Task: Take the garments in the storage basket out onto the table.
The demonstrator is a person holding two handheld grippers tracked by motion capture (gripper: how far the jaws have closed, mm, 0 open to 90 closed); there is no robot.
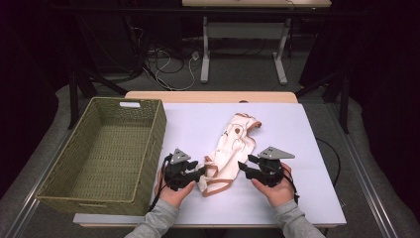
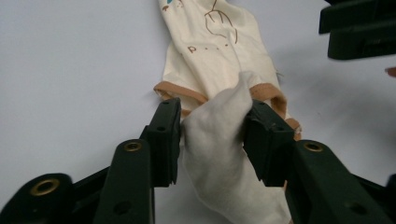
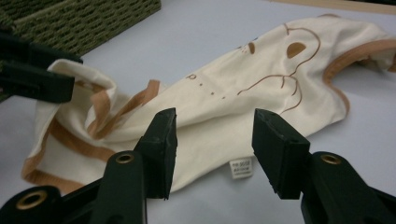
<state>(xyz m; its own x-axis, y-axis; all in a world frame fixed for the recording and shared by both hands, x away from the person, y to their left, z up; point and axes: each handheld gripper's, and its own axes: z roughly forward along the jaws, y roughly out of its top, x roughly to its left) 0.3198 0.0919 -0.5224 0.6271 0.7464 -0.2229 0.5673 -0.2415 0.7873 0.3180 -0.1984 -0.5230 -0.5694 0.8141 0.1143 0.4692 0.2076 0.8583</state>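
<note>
The left hand-held gripper (image 2: 212, 135) seems to pinch a cream garment (image 1: 233, 148) lying at frame centre, right hand-held gripper (image 3: 212, 149) spread beside it, basket (image 1: 54, 191) at left still empty.

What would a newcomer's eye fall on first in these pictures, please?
First, the cream baby garment with tan trim and a line drawing, lying crumpled mid-table. The left hand-held gripper has a fold of its hem between its jaws, while the right hand-held gripper hovers open at its other edge. A green woven basket stands at the left.
</note>
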